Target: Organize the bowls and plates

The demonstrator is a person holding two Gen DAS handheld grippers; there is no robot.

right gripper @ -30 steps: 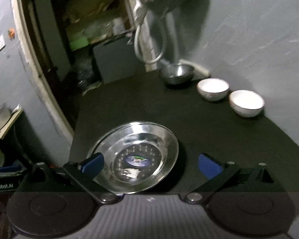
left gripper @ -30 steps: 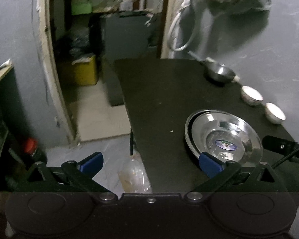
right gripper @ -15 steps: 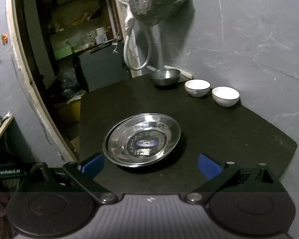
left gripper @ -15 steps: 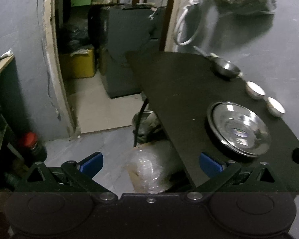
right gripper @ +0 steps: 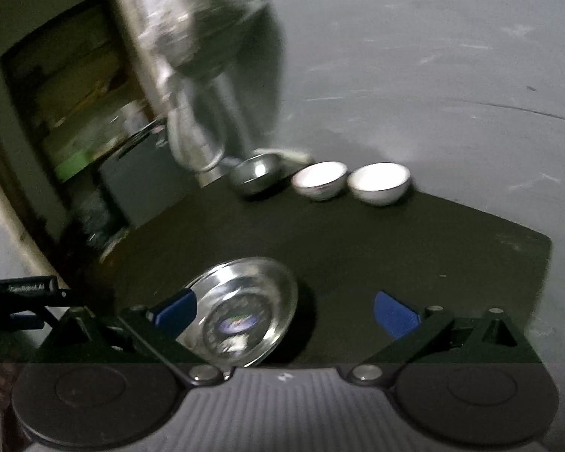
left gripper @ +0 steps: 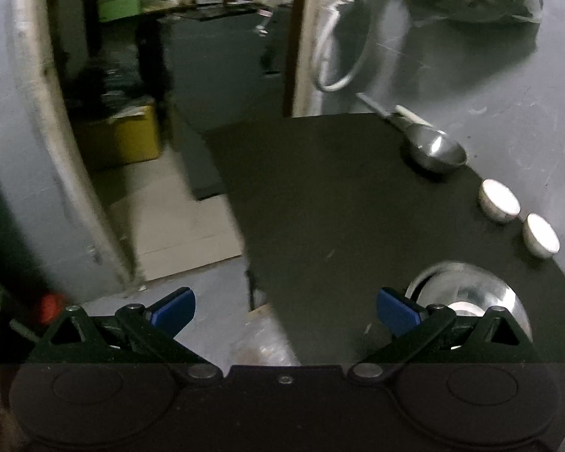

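**Both grippers spread wide over the black table, nothing held**

Your steel plate [right gripper: 245, 309] sits on the black table [right gripper: 395, 241] near its front edge. In the right wrist view it lies just ahead of your right gripper [right gripper: 284, 310], mostly toward the left blue fingertip, whose pad [right gripper: 175, 309] overlaps the plate's near-left rim in the picture; whether pad and rim touch cannot be told. The right pad stands over bare table, apart from the plate. The jaws are spread wide and grip nothing.

In the left wrist view the same plate [left gripper: 467, 282] appears at the lower right, behind the right-hand finger of your left gripper [left gripper: 284, 309]. That gripper is also spread wide and empty; its left finger hangs past the table edge over the grey floor [left gripper: 207, 290], its right finger over the table top near the plate's rim.

Along the far edge of the table, against the grey wall [right gripper: 414, 75], stand three bowls in a row: a steel bowl [right gripper: 258, 175] on the left, then a white bowl [right gripper: 320, 179], then a second white bowl [right gripper: 380, 180] close beside it. All three are well apart from the plate and from both grippers. The right wrist view is blurred.
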